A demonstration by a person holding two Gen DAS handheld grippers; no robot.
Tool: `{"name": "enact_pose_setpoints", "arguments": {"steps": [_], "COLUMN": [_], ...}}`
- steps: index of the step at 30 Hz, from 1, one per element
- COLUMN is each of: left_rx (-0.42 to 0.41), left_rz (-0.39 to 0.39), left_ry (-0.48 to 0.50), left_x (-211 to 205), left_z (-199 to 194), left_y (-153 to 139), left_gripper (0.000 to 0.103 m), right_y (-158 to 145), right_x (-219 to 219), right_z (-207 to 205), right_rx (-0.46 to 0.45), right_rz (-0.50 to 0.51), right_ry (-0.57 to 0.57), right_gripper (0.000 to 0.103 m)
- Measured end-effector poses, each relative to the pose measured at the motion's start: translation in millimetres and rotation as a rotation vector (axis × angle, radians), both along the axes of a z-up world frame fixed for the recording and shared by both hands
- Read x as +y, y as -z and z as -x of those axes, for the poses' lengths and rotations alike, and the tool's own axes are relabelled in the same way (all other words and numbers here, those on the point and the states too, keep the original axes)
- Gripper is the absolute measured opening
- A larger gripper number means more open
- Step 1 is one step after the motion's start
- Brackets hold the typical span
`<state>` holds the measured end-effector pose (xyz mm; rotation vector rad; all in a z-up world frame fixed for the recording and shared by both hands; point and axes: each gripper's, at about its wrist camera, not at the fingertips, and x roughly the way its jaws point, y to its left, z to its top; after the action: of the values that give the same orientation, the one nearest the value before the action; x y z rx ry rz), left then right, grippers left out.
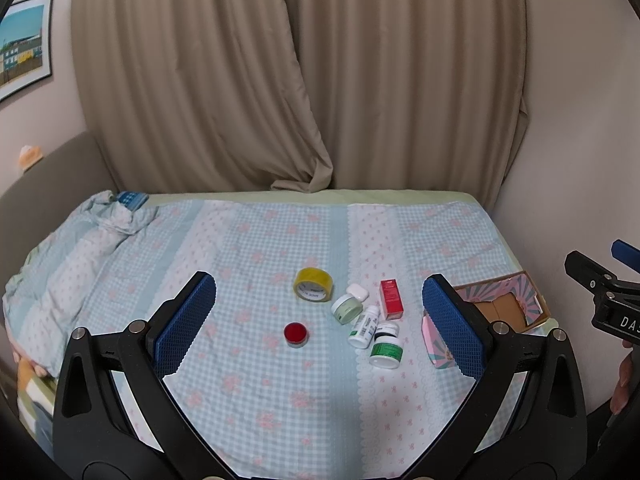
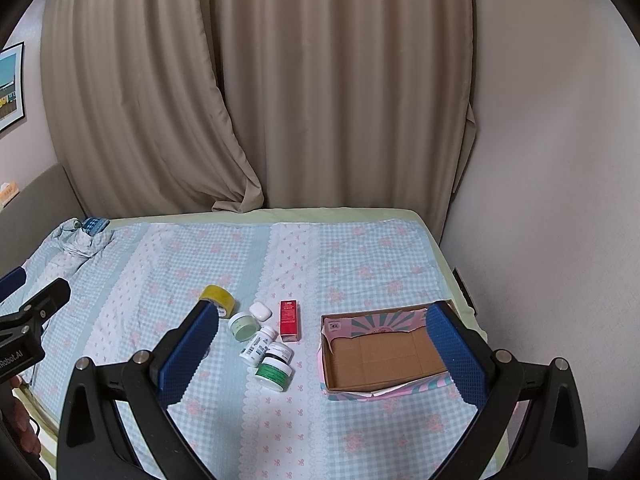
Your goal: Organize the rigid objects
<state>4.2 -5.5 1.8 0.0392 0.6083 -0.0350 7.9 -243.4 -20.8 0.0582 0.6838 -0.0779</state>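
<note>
Small items lie on a checked bedspread: a yellow tape roll (image 1: 313, 284), a red-lidded jar (image 1: 296, 334), a pale green jar (image 1: 346, 309), a white earbud case (image 1: 357, 292), a red box (image 1: 391, 299), a white bottle (image 1: 365, 326), a black-and-white jar (image 1: 386, 331) and a green-labelled jar (image 1: 385, 353). An open cardboard box (image 2: 386, 354) with pink and teal sides stands right of them, empty. My left gripper (image 1: 320, 330) is open above the bed, around nothing. My right gripper (image 2: 322, 352) is open and empty, above the items and the box.
Beige curtains (image 1: 304, 80) hang behind the bed. A bunched blanket (image 1: 104, 220) lies at the far left corner. A wall (image 2: 560, 160) runs along the bed's right side. A framed picture (image 1: 24, 44) hangs at left.
</note>
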Motion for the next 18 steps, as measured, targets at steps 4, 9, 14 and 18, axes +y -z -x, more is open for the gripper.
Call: {"name": "enact_pose_setpoints", "arguments": {"steps": [4,9,14,18], "left_rx": [0.001,0.002,0.004,0.008], "left_rz": [0.001,0.003,0.002,0.004], "left_ry": [0.0,-0.004,-0.004,-0.014], "left_x": [0.2,1.7,2.0,2.3], "left_z": [-0.1,-1.3,-0.9,-0.3], "left_y": [-0.2,-0.5,-0.5,-2.7], "left_gripper": [0.103,0.103,0.103,0.103], "right_y": [0.9,1.1,1.4,0.9], "right_x": [-0.2,0.5,2.0,3.4], "right_z": [-0.6,-0.1,0.3,0.4], "right_rx": [0.001,0.002,0.001,0.001], "right_rz": [0.0,-0.002,-0.003,-0.005], "right_ry": [-0.001,-0.003,-0.005,-0.012], "right_gripper": [0.103,0.103,0.103,0.103]}}
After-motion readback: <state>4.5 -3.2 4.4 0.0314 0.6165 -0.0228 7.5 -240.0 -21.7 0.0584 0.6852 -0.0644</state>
